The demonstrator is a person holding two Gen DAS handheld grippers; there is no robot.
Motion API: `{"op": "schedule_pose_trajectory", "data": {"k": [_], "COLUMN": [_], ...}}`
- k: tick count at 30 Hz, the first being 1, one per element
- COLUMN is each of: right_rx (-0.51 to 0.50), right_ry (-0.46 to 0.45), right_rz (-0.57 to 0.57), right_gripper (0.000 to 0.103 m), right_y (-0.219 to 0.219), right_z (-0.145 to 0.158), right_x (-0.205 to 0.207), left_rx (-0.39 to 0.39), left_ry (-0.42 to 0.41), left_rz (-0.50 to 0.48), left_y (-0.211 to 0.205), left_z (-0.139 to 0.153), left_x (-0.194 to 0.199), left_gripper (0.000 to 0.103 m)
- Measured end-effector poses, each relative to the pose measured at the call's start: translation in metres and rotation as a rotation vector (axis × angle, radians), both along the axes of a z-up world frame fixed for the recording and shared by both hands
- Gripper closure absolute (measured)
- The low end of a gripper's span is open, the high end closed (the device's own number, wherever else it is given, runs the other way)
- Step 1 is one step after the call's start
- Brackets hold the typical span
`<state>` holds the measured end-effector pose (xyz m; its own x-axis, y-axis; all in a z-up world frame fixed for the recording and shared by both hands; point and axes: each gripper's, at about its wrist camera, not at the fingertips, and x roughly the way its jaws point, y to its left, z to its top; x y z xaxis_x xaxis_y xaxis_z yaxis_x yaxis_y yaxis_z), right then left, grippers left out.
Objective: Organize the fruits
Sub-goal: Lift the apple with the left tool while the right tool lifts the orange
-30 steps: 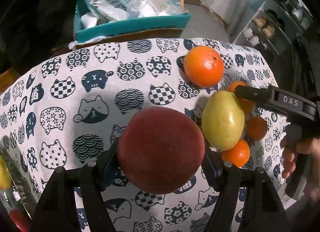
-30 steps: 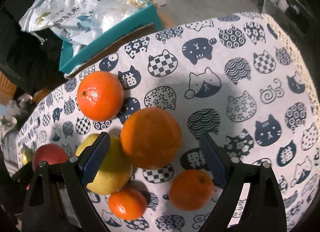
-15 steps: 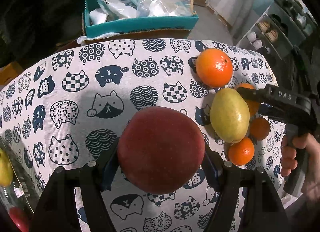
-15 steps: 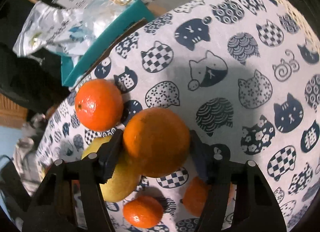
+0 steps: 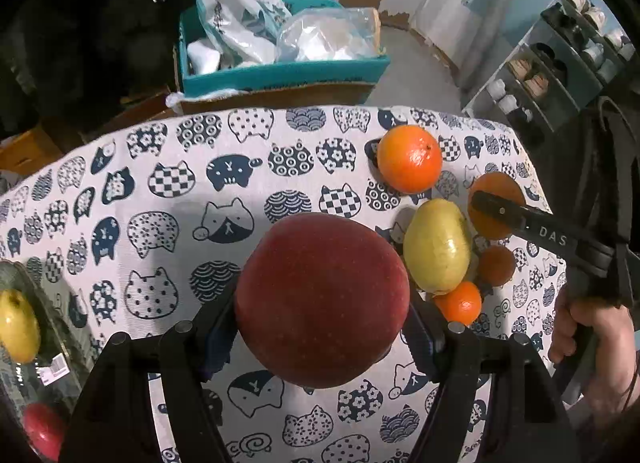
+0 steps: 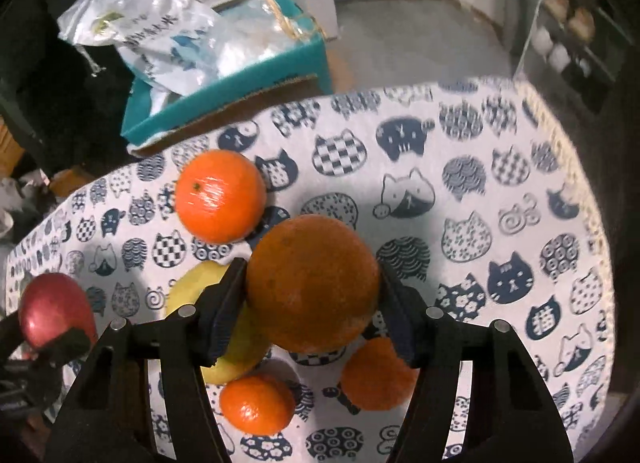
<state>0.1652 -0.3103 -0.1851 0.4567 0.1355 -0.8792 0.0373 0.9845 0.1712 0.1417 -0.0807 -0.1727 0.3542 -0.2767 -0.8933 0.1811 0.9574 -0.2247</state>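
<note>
Both claws are loaded right now: the left gripper (image 5: 322, 327) is clamped on a big red apple (image 5: 322, 299), fingers pressed into both sides of it, held up over the cat-print tablecloth (image 5: 168, 199). The right gripper (image 6: 312, 307) has its pads squeezed onto a large dull orange (image 6: 313, 283) the same way. From the left wrist camera the rest of the fruit pile sits around 2 to 3 o'clock of the apple: a yellow-green pear (image 5: 437, 245) just beside it, a bright orange (image 5: 409, 164) further up at about 1 o'clock, and two small tangerines, one (image 5: 460, 302) tucked against the pear's lower end and a darker one (image 5: 497, 265) just to its right. In the right wrist camera the bright orange (image 6: 221, 196) is at 10 o'clock of the held one, with the pear (image 6: 236, 347) peeking out behind the left finger and the tangerines down at 6 o'clock. Way over at 8 o'clock in the left view there's a dark tray (image 5: 24, 283) with a yellow fruit (image 5: 17, 325) and something red (image 5: 42, 429) in it. A teal box (image 5: 280, 75) of plastic bags sits past the table's far edge at 12 o'clock.
</note>
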Motion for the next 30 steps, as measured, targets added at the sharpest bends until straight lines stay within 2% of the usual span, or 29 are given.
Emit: {"op": "schedule_pose_trajectory", "data": {"k": [7,30], "right_rx": [-0.05,-0.028], "right_ry": [-0.072,-0.281], "right_rz": [0.045,0.162], "right_gripper": [0.039,0.039], "right_y": [0.014,0.059], "right_z": [0.031,0.132], "right_x": [-0.014,-0.06], "left_rx": [0.011,0.014], "left_ry": [-0.054,-0.216], "left_rz": [0.002,0.051], "left_y": [0.005,0.041], "left_z": [0.025,0.1], "left_x": [-0.012,-0.061], "left_gripper": [0.028,0.028]}}
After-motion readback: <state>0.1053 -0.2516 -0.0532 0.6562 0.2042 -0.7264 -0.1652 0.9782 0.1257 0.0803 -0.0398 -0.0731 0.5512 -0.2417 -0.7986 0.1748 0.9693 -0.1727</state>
